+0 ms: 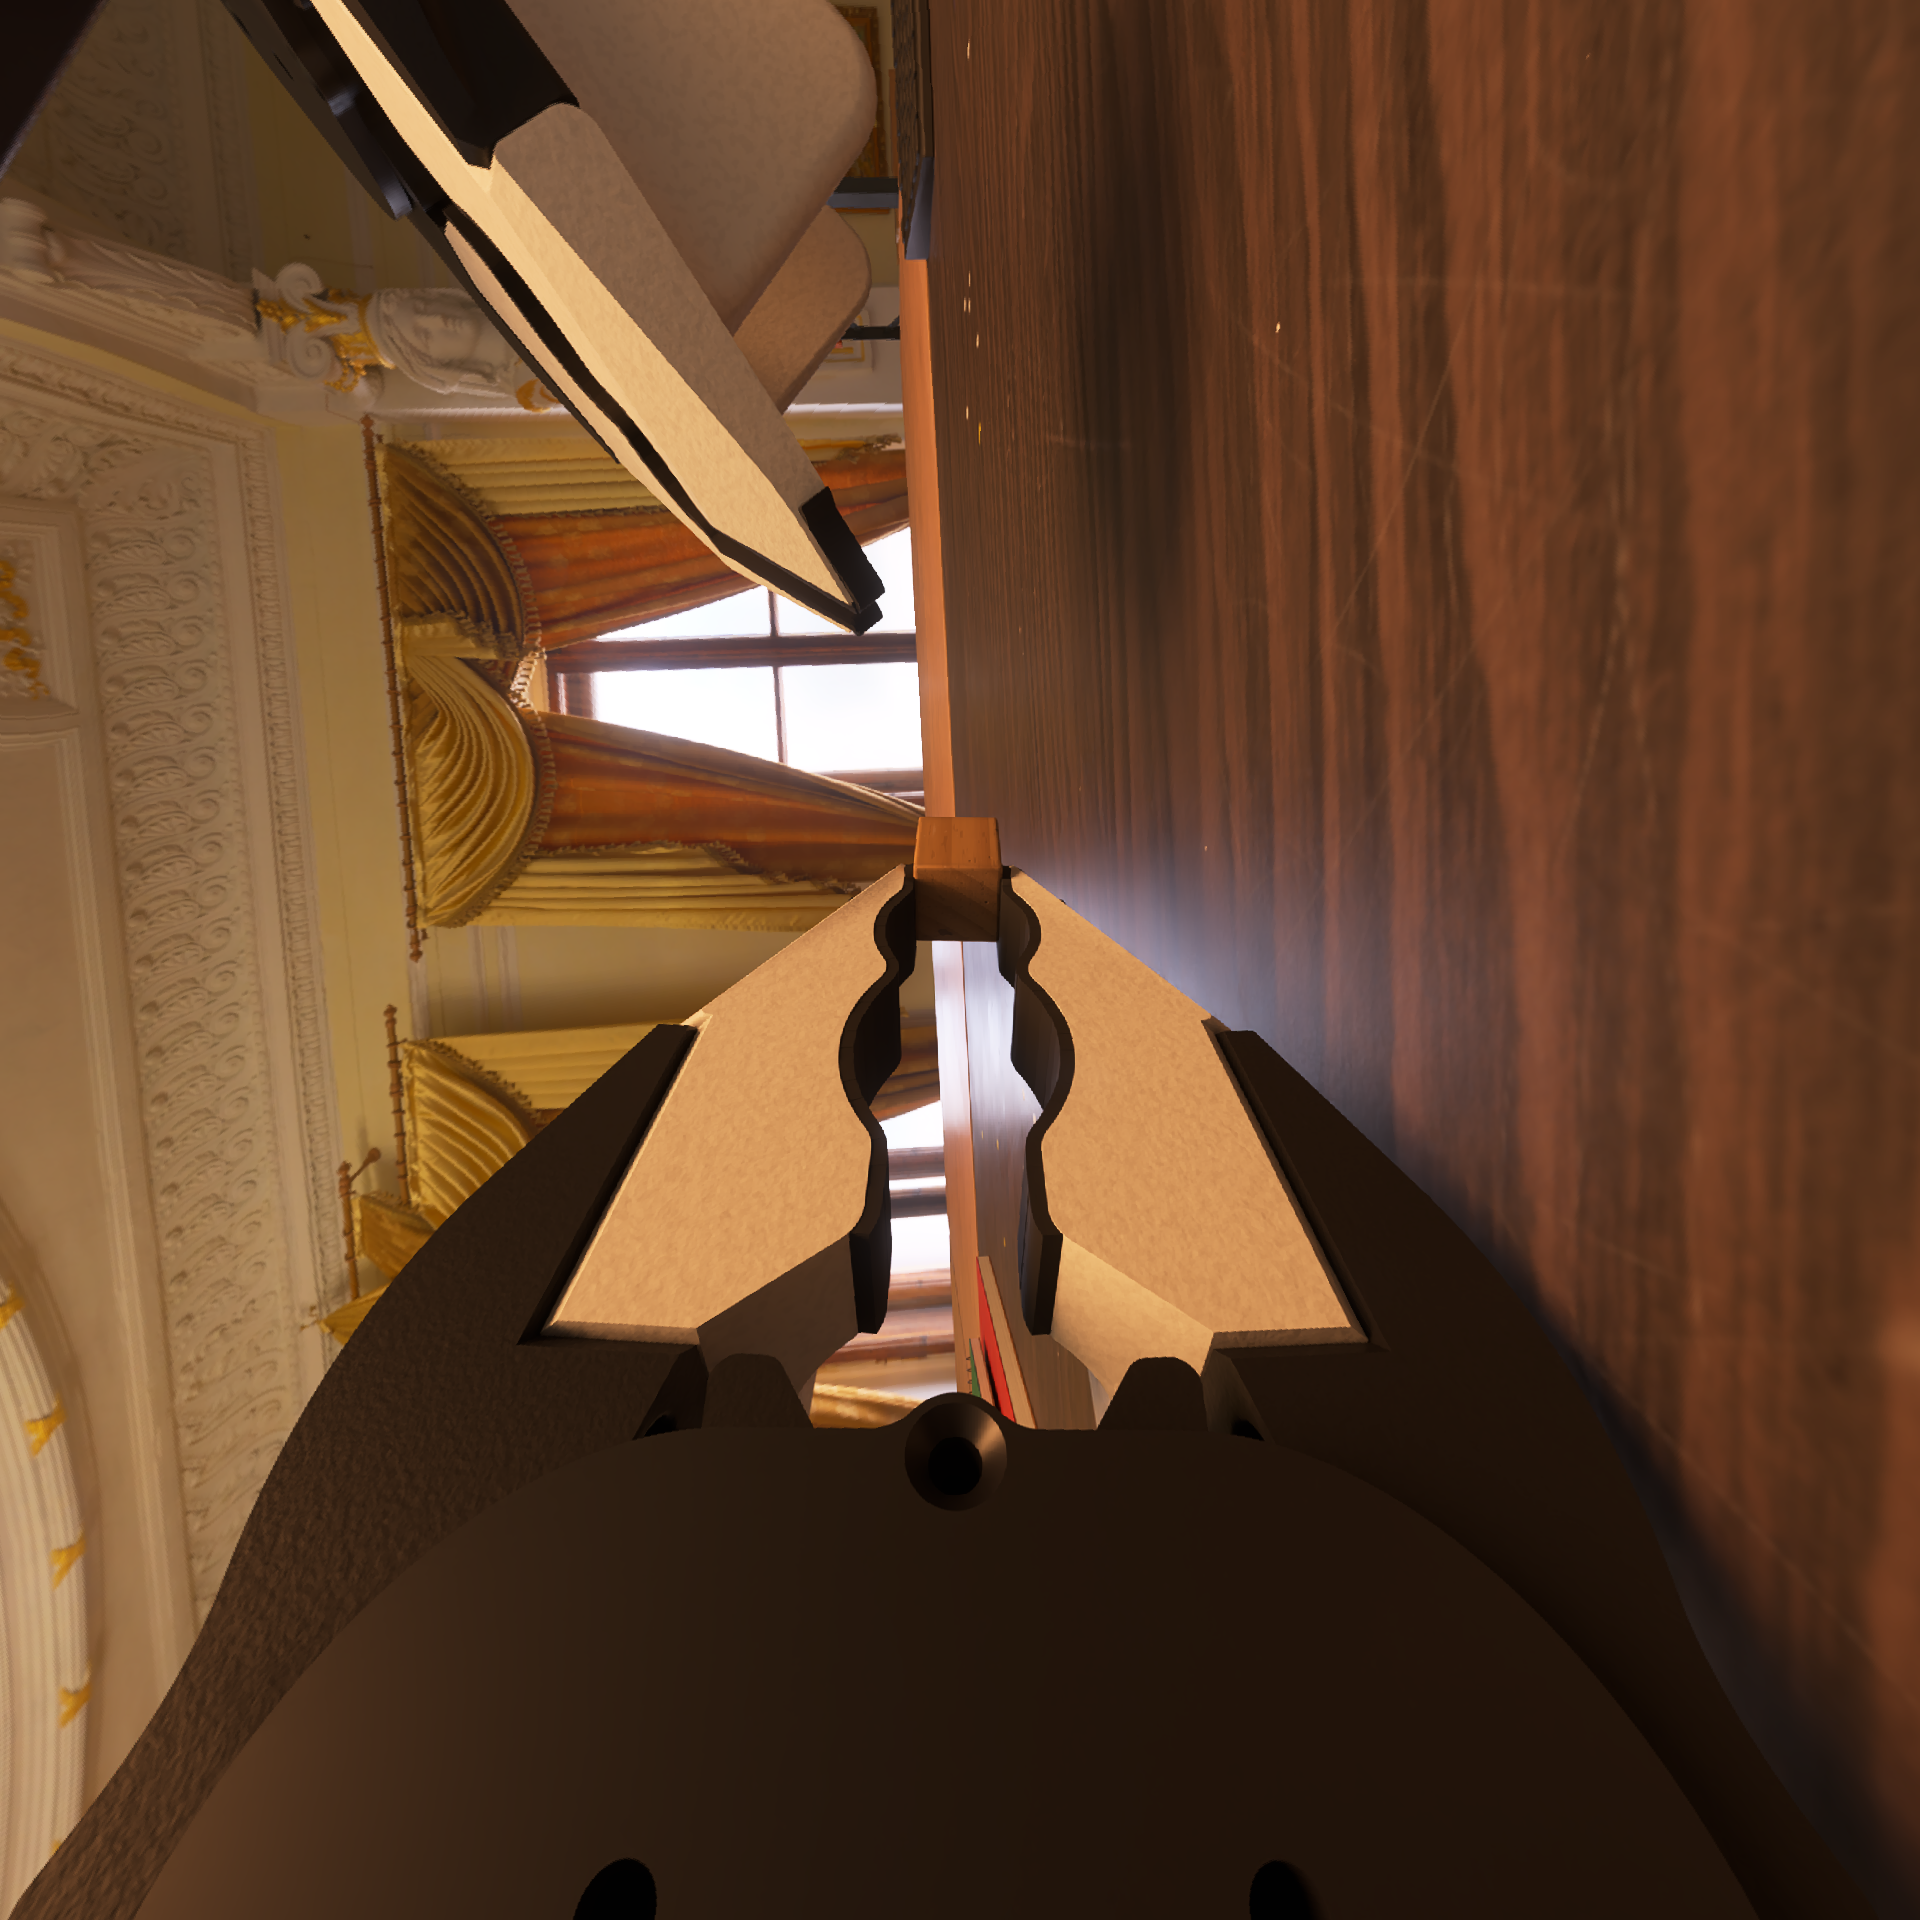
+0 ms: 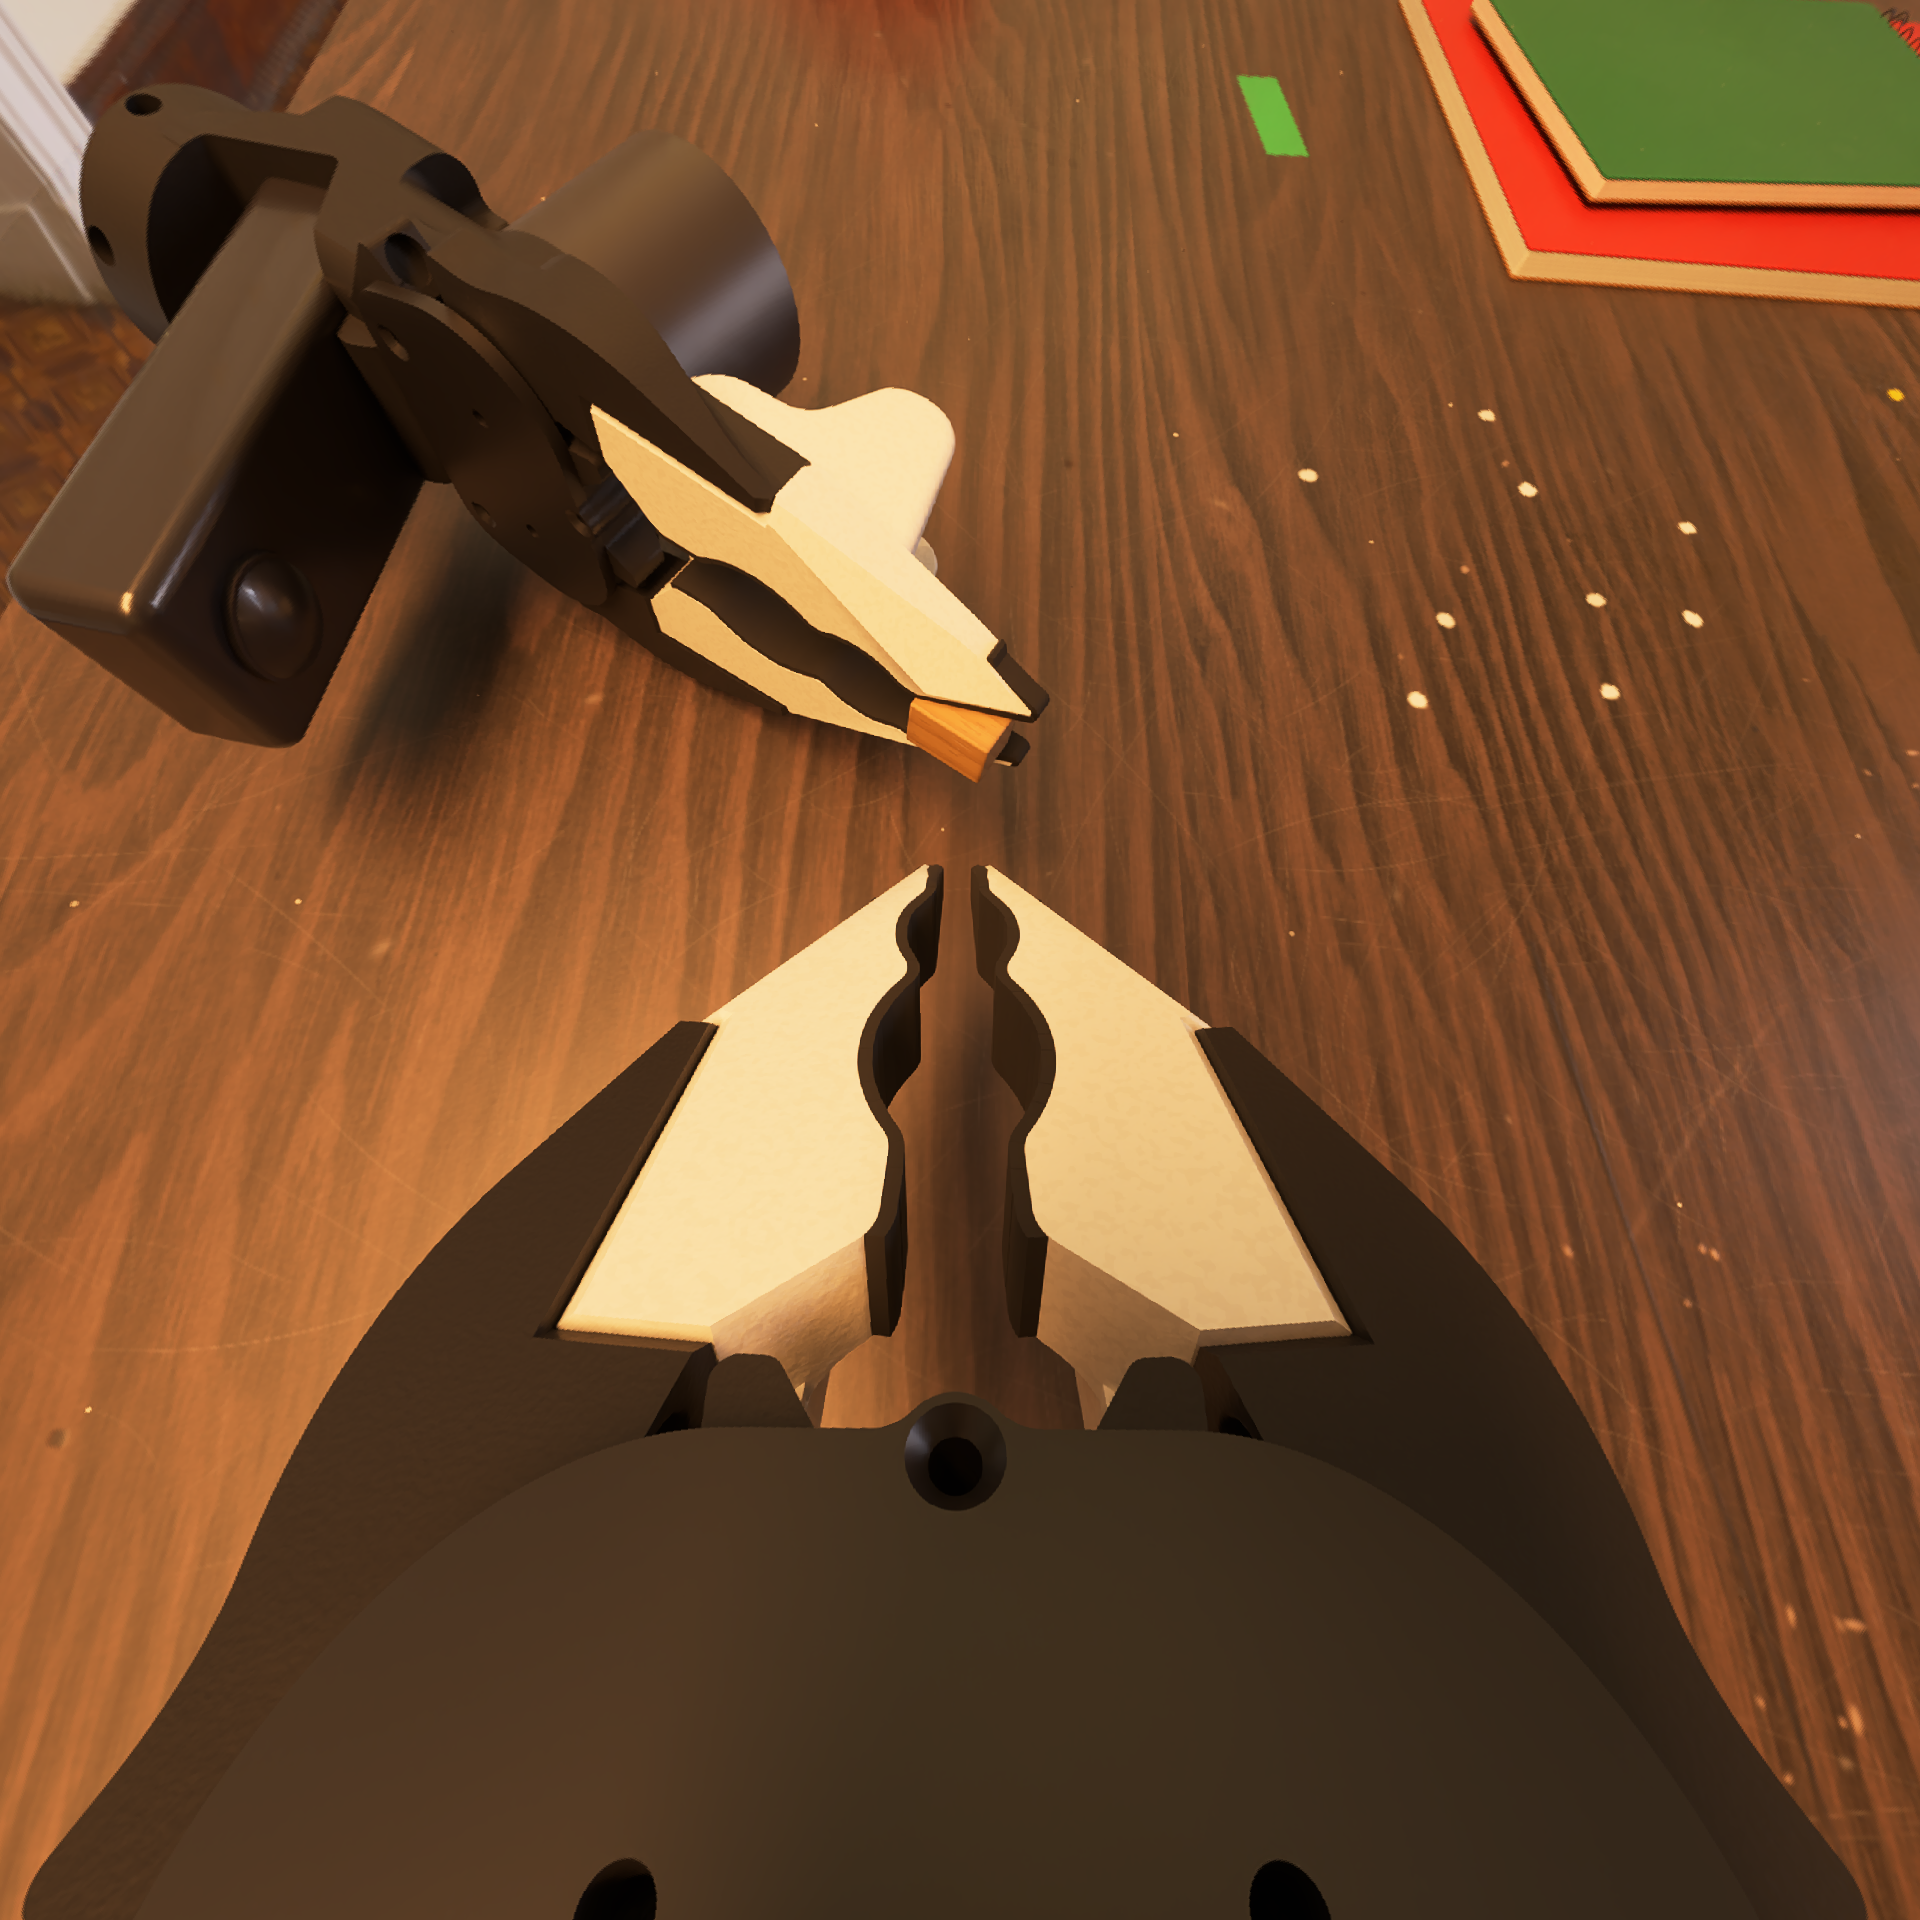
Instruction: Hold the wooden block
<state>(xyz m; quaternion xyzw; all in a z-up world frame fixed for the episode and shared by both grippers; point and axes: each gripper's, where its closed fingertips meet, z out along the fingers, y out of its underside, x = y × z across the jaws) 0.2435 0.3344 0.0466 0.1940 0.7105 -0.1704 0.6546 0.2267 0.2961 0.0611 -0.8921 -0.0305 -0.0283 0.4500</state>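
The small wooden block sits clamped between the fingertips of my left gripper, close above the wooden table. In the right wrist view the same block shows at the tip of the left gripper, which lies turned on its side low over the table. My right gripper is shut and empty, its tips a short way in front of the block, not touching it. The right gripper also shows in the left wrist view, above and apart from the block.
A red board with a green board stacked on it lies at the far right of the table. A small green marker lies flat on the table beyond the block. The table edge runs behind the left gripper.
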